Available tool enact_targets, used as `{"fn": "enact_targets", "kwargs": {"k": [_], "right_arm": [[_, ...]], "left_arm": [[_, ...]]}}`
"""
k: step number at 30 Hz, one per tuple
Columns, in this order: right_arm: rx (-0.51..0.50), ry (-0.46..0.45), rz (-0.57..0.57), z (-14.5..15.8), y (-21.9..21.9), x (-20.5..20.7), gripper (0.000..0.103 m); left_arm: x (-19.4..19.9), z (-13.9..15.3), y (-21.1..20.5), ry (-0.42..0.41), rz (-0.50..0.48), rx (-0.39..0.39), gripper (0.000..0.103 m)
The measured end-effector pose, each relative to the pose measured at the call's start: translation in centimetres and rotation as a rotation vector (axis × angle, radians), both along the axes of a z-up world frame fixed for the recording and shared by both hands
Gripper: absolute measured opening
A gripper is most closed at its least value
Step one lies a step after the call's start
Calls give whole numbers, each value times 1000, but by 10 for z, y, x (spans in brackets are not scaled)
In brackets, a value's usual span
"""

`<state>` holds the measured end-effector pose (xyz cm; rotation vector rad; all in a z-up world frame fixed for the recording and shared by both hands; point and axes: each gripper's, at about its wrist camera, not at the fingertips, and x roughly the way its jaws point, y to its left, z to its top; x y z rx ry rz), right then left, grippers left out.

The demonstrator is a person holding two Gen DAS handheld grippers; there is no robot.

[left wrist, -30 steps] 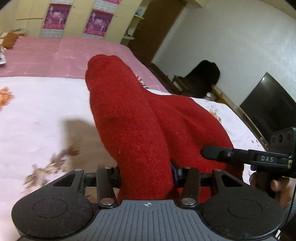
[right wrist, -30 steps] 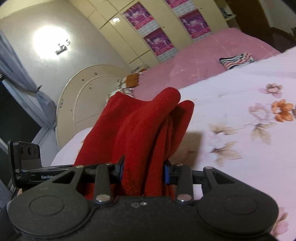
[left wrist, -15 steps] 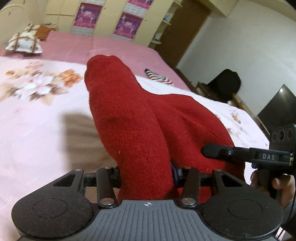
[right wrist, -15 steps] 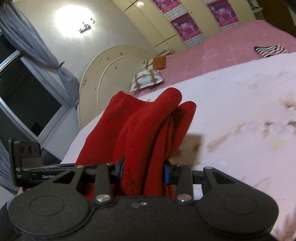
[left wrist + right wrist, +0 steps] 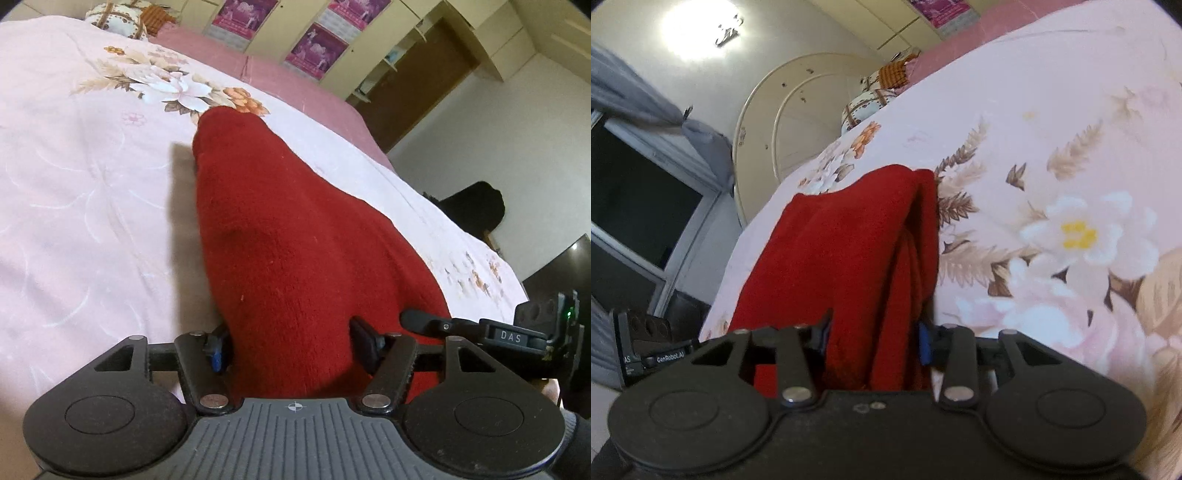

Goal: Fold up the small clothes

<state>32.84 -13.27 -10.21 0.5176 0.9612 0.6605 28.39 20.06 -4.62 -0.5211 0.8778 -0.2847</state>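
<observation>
Garment (image 5: 280,254) | clamped by left gripper (image 5: 291,345) and right gripper (image 5: 873,338) | lower evenly onto bedspread (image 5: 74,206), edges aligned

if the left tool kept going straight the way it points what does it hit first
The red garment it already grips fills that line; past its far tip lies the floral bedspread, probably met next, though depth is unclear.

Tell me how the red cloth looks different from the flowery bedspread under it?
The red garment is plain, fuzzy and deep red; the bedspread is smooth, pale pink, printed with flowers. The garment is bunched into thick folds and pinched by the left gripper and right gripper; the bedspread lies spread flat. The garment is far smaller. Both are soft fabric.
</observation>
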Motion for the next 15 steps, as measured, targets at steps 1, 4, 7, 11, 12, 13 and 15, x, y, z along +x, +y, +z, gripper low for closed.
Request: {"fn": "enact_targets", "kwargs": {"k": [1, 4, 7, 11, 12, 13, 15], "right_arm": [[-15, -2, 3, 3, 0, 0, 39], [-73, -35, -23, 18, -2, -7, 52], [-175, -139, -42, 43, -8, -18, 56], [-267, -343, 21, 75, 22, -28, 37], [-290, -360, 34, 76, 33, -26, 37], [-310, -363, 50, 75, 44, -23, 37], [-384, -356, 77, 66, 65, -16, 31]], "left_arm": [[-4, 4, -1, 0, 13, 12, 68], [-31, 23, 17, -38, 112, 119, 80], [-45, 50, 21, -143, 156, 112, 80], [-21, 62, -12, -181, 88, 202, 80], [-13, 58, -20, -168, 71, 215, 80], [-3, 52, -29, -149, 52, 237, 80], [10, 37, -41, -77, 48, 315, 80]]}}
